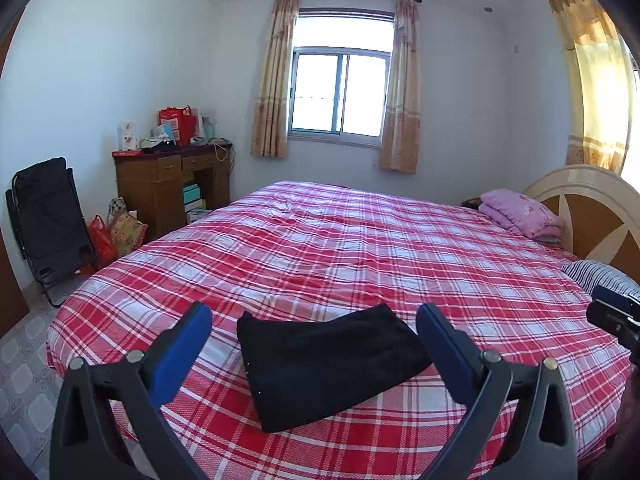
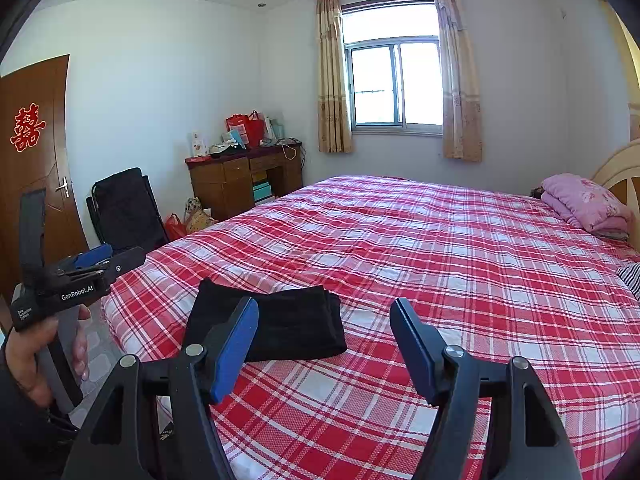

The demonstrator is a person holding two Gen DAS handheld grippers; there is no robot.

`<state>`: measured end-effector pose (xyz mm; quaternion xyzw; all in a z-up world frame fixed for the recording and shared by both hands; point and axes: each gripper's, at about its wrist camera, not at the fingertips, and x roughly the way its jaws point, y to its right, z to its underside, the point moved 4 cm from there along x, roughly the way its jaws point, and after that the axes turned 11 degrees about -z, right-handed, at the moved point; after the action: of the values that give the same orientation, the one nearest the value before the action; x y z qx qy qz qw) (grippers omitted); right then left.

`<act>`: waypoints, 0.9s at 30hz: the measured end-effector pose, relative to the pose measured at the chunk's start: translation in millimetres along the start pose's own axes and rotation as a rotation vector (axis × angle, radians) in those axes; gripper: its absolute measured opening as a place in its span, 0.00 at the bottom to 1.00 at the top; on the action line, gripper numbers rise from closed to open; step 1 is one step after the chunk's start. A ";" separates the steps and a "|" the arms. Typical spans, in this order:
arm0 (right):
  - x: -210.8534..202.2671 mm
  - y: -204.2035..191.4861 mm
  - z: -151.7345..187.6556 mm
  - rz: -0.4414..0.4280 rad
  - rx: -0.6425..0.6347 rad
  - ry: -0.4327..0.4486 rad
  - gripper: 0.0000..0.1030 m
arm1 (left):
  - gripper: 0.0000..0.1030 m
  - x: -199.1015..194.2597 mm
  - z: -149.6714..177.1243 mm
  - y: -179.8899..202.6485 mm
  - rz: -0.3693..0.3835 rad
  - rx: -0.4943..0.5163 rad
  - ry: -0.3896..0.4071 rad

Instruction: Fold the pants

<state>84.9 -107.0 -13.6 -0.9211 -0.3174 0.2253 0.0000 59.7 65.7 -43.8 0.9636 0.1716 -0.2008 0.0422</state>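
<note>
Two grippers hang above the near edge of the bed point(image 1: 360, 248), and neither one holds anything. From the left wrist view, the left gripper point(image 1: 314, 322) has its blue pads spread wide, with the black pants point(image 1: 328, 364) lying on the plaid cover below and between them, low in the middle of the frame, clear of both pads. From the right wrist view, the right gripper point(image 2: 324, 320) also has its fingers apart with nothing between them; the pants point(image 2: 276, 322) sit lower left of centre, partly behind its left pad. A hand point(image 2: 40, 356) at the left edge holds the other gripper's handle.

The pants look like a compact, layered rectangle with fairly square edges, so the folding appears essentially done. What may remain, at most, is a little smoothing or straightening of the bundle.
</note>
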 end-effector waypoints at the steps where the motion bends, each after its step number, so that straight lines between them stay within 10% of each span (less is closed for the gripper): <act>1: 0.1 -0.1 0.0 0.001 -0.001 0.000 0.68 | 1.00 -1.0 -0.1 0.6 0.002 0.002 0.001; 27: 0.0 0.5 0.6 0.004 -0.009 -0.004 0.68 | 1.00 -1.6 3.8 4.9 0.008 0.011 -0.009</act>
<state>85.0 -107.5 -14.2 -0.9213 -0.3166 0.2255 -0.0050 58.6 60.1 -46.6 0.9636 0.1665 -0.2058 0.0382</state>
